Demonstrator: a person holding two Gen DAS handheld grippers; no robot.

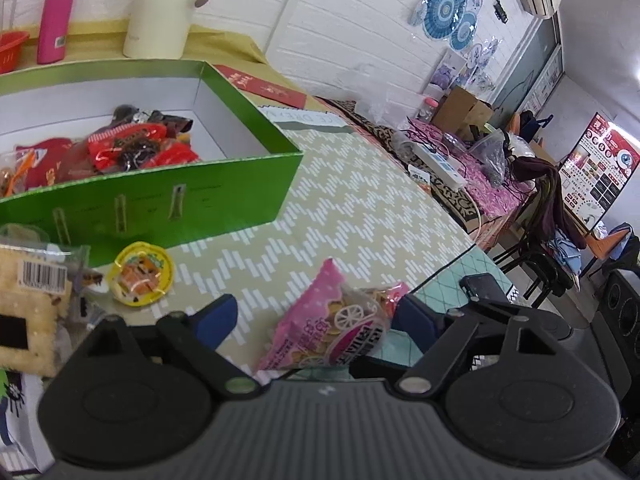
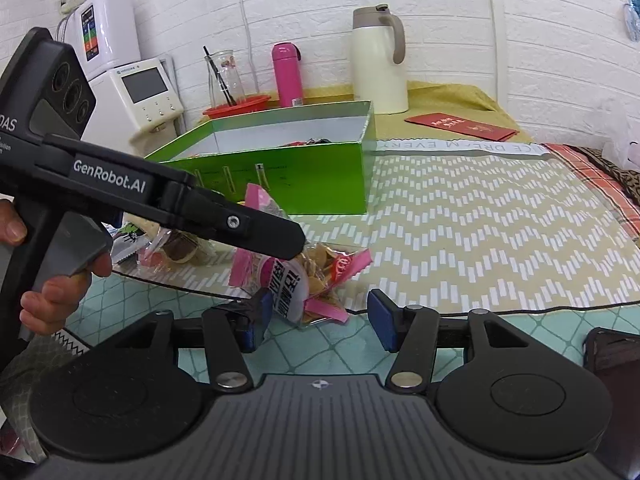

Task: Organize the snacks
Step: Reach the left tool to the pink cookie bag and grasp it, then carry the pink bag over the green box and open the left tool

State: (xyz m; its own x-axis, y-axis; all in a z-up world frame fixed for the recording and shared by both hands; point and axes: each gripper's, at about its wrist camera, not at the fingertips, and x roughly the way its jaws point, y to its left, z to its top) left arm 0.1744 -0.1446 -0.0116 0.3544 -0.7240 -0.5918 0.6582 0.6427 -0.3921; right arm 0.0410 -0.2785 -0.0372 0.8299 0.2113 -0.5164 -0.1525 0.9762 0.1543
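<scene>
- Both jaws stand apart: the left gripper [image 1: 316, 316] straddles the pink bag [image 1: 332, 324] with its pads on either side, and I cannot tell whether they press it yet; the right gripper [image 2: 318, 320] is released, the same bag lying just ahead of its left pad, with nothing gripped.
- That bag sits on the mat's near edge, at 6 o'clock in the left wrist view, apart from the green box [image 1: 160, 204], which lies toward 10 o'clock.
- Inside the box, red and dark packets [image 1: 132, 148] already lie piled against the left half; the right half is bare white floor.
- Outside it, a yellow jelly cup [image 1: 142, 274] rests just beside the box's front wall, and a cracker pack [image 1: 28, 300] with a barcode lies at 9 o'clock, other small wrappers around it.
- Judged from this, the sorting is partly done: several snacks are boxed, while at least the bag, cup and crackers remain.
- Seen from the right wrist, the left tool comes in from 9 o'clock, tilted downward, its finger over the bag's top; a hand [image 2: 52, 296] grips its handle.
- Beyond the box stand a cream jug [image 2: 378, 60] and pink bottle [image 2: 287, 74] at 12 o'clock.
</scene>
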